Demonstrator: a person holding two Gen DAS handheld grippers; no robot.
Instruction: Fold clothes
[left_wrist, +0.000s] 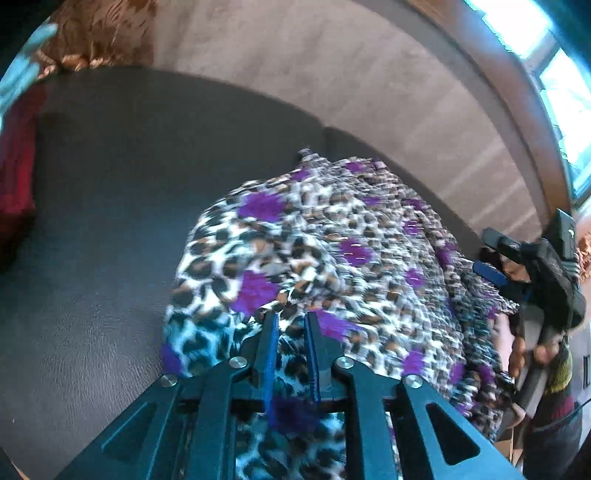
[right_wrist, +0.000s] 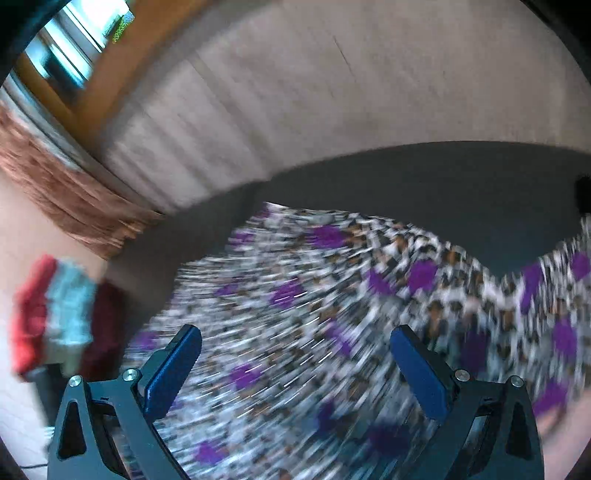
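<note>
A leopard-print garment with purple spots (left_wrist: 332, 240) lies bunched on a dark grey cushioned seat (left_wrist: 110, 184). My left gripper (left_wrist: 291, 317) points down onto its near part. Its blue pads stand a narrow gap apart, with the print showing in the gap and no pinch visible. At the right edge of the left wrist view, a hand holds my right gripper (left_wrist: 489, 254) by the garment's far side. In the blurred right wrist view, my right gripper (right_wrist: 295, 332) hangs wide open above the garment (right_wrist: 351, 295) with nothing between its fingers.
A beige backrest (left_wrist: 332, 74) rises behind the grey seat (right_wrist: 443, 177). A red cloth (left_wrist: 14, 166) lies at the seat's left end. Red and pale blue fabric (right_wrist: 55, 314) shows at the left. Brown patterned fabric (right_wrist: 74, 199) and a bright window (left_wrist: 554, 74) are beyond.
</note>
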